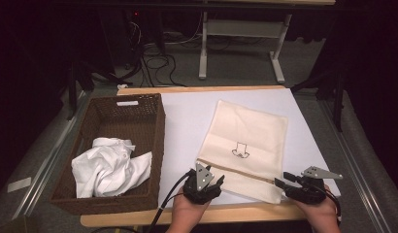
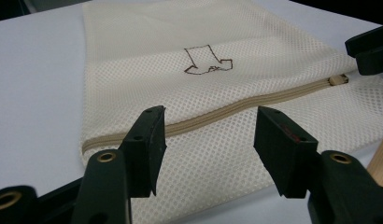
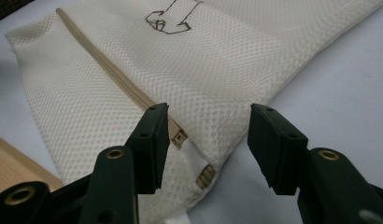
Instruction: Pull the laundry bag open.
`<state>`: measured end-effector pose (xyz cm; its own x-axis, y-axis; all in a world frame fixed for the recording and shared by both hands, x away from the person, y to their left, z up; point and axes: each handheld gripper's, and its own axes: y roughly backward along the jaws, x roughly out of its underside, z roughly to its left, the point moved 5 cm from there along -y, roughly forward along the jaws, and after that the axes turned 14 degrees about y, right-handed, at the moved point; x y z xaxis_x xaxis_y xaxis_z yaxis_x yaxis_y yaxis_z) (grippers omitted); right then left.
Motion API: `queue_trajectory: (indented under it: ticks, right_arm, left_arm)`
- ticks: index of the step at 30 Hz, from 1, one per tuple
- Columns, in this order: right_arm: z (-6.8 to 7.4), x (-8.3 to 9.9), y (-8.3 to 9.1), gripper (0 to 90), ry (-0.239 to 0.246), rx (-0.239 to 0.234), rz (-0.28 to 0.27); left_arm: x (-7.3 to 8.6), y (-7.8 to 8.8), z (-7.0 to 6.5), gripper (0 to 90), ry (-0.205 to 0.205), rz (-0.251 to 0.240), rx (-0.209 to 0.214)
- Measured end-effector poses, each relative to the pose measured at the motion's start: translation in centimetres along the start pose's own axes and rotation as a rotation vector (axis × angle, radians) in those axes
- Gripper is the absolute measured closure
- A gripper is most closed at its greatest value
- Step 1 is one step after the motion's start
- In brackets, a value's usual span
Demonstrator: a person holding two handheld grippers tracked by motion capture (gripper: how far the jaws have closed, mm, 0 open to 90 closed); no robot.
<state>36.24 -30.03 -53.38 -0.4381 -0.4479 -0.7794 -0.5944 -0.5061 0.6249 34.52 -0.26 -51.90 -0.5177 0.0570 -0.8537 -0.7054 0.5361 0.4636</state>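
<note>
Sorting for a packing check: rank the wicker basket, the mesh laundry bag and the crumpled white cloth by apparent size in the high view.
1. Wicker basket, largest.
2. Mesh laundry bag, somewhat smaller.
3. Crumpled white cloth, smallest, lying inside the basket.

Wicker basket (image 1: 153, 145) with white cloth (image 1: 111, 166)

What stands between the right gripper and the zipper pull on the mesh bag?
Nothing visible. The right gripper hovers open over the mesh bag's corner, with the zipper pull just beside its left jaw. Only bare mesh and white table cover lie around it.
</note>
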Motion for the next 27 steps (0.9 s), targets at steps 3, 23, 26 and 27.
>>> queue_trajectory:
  ticks: [3,23,26,27]
  right_arm:
    - [0.4,0.3,-0.4,46.7,0.002,-0.005,0.038]
    - [0.6,0.6,-1.0,73.1,0.010,0.013,0.069]
    - [1.0,0.4,-1.0,81.3,0.048,0.012,0.071]
    - [1.0,0.4,-1.0,82.3,0.060,0.016,0.074]
  left_arm:
    - [-0.3,0.0,-0.3,43.9,0.000,0.002,-0.001]
    - [-1.7,-2.5,-4.8,45.1,0.003,0.005,0.083]
    - [-1.7,-3.0,-5.4,45.9,-0.001,0.014,0.099]
    - [-1.7,-3.2,-5.7,46.2,-0.005,0.017,0.102]
